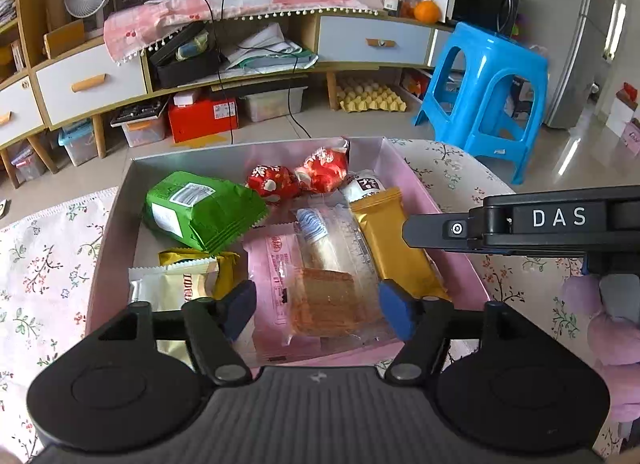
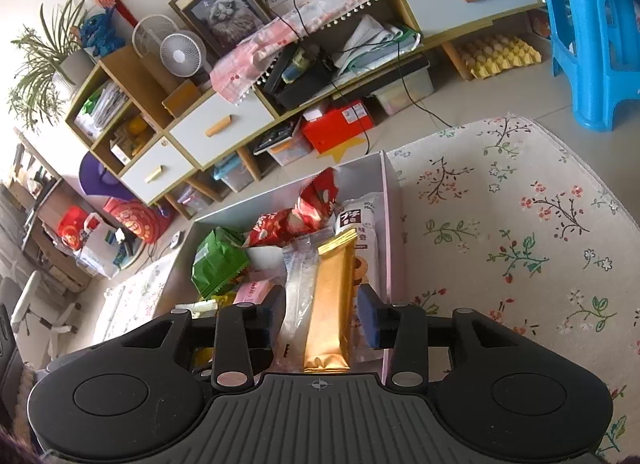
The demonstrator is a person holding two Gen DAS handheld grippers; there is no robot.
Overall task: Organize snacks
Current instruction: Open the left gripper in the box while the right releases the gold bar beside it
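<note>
A shallow pink box (image 1: 116, 223) on the floral cloth holds the snacks: a green bag (image 1: 200, 211), two red wrapped sweets (image 1: 272, 183), a gold bar (image 1: 400, 240), a clear cake packet (image 1: 332, 288) lying on a pink packet (image 1: 268, 264), and a white-and-gold packet (image 1: 172, 288). My left gripper (image 1: 318, 310) stands open over the box's near end, its pads either side of the cake packet and not pressing it. My right gripper (image 2: 322, 314) is open at the box's right side (image 2: 394, 223). The gold bar (image 2: 330, 304) lies loose between its pads, beside the clear packet (image 2: 298, 284).
The floral cloth (image 2: 500, 223) spreads to the right of the box. A blue plastic stool (image 1: 488, 95) stands beyond the table. A low cabinet (image 1: 92, 83) with drawers and floor boxes lines the far wall. A purple-sleeved hand (image 1: 612, 328) shows at the right edge.
</note>
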